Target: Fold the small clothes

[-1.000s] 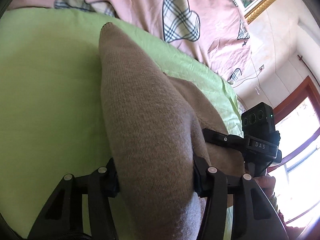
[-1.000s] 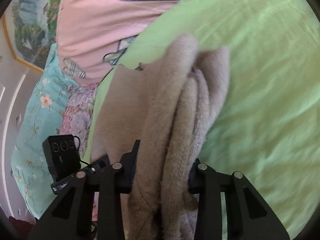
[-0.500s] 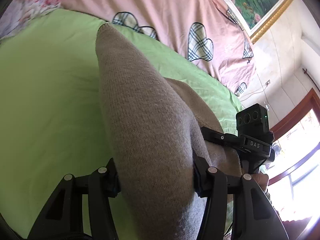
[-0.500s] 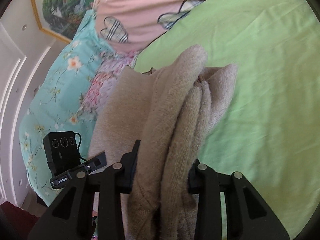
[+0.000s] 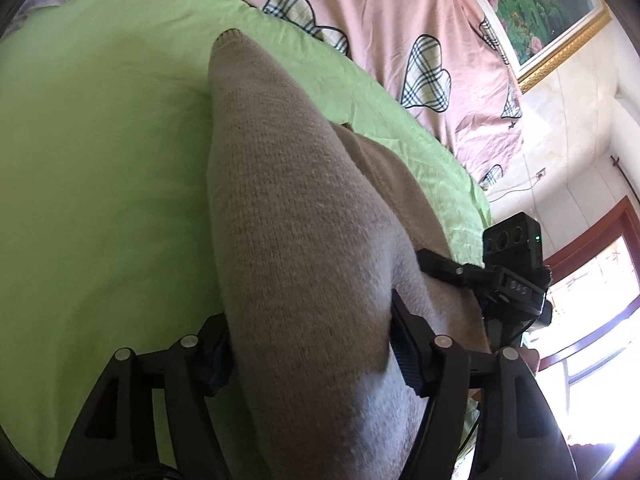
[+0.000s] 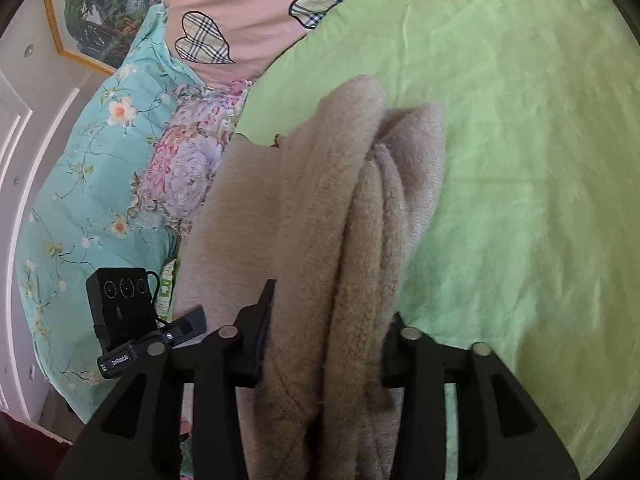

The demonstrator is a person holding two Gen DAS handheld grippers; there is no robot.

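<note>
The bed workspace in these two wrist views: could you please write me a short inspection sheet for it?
Surface: green sheet spread on the bed, lightly creased.
Job's things: one beige knitted garment, lifted, bunched in folds between both tools.
Clutter: nothing seen on the sheet.
Grippers: left tool shut on the garment; right tool shut on its gathered folds.
Cables: thin wire on the far wall.
Surroundings: pink heart-print quilt, teal floral bedding, framed picture, window.

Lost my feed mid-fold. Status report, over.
Left gripper, right gripper both clamped on beige knit garment. Garment bunched above green sheet. Nothing obstructing.
</note>
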